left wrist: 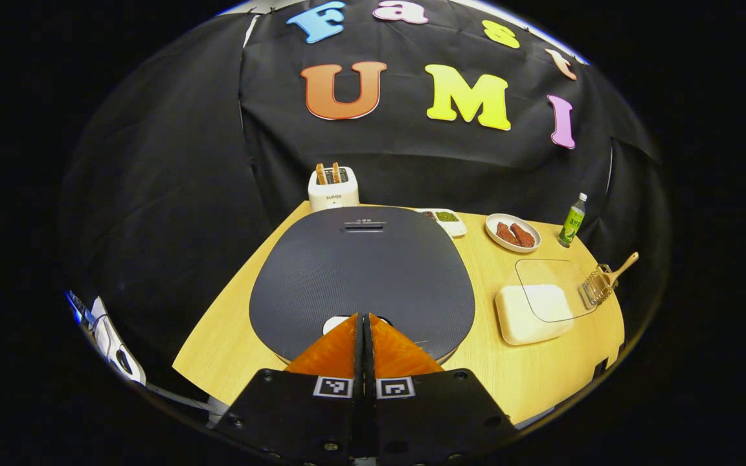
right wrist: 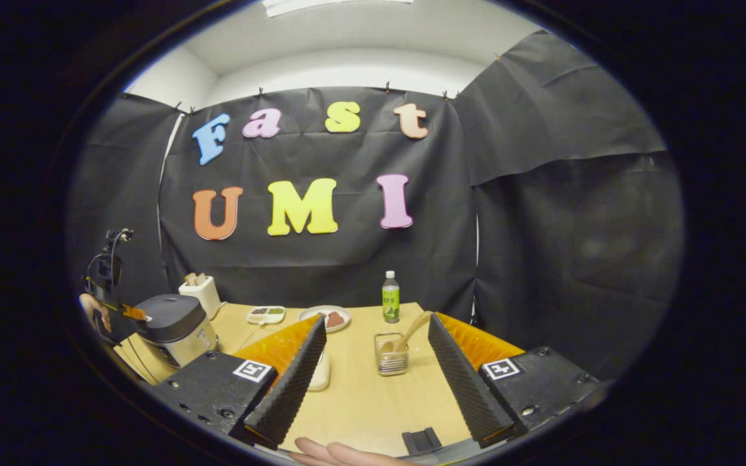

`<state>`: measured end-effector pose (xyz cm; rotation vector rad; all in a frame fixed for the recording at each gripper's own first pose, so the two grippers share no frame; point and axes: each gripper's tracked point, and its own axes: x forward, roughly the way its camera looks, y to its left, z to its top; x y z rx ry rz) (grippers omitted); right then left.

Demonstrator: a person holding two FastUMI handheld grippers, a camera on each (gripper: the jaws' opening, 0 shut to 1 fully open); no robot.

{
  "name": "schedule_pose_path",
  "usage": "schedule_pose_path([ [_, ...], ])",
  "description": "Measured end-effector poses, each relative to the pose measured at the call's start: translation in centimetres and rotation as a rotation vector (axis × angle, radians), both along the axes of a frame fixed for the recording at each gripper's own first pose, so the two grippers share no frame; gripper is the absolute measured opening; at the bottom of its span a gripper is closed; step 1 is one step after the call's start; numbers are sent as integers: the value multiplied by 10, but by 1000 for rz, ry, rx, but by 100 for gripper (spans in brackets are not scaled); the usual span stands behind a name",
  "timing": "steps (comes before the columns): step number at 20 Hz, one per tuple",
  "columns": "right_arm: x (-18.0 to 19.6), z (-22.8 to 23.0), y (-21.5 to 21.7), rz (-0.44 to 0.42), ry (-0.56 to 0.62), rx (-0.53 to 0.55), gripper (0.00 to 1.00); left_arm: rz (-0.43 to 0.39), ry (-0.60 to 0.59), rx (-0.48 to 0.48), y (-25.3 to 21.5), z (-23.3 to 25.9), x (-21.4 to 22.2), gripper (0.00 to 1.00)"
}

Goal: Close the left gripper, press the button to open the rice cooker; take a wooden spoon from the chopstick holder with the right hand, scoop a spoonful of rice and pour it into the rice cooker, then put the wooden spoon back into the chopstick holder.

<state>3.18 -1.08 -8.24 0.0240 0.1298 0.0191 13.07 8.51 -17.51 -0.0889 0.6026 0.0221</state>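
Note:
The rice cooker has a dark grey lid, which is down. Over its front edge my left gripper is shut with nothing between its orange fingers, and its tip half covers the white button; whether they touch I cannot tell. In the right gripper view the cooker stands far left with the left gripper above it. My right gripper is open, a short way back from the wire chopstick holder. The wooden spoon leans in that holder. The holder and spoon also stand at the table's right edge.
A white rice box with a clear lid sits between cooker and holder. Along the back stand a toaster, a small sectioned dish, a plate of meat and a green bottle. A hand shows at the bottom edge.

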Motion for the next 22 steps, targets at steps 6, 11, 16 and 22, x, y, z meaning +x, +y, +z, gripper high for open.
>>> schedule_pose_path([
  [6, 1, -3, -4, -11, 3, 5, 100, 31, -54, -18, 2, 12, 1, 0],
  [11, 3, -8, -4, -14, 15, 17, 100, 71, -221, 12, -1, 67, -9, 0],
  [16, 7, -14, -9, -22, 23, 9, 100, 112, -342, 81, -3, 106, -32, 97],
  [22, 19, -23, -22, -49, 44, 8, 100, 95, -495, 98, -20, 136, -74, 96],
])
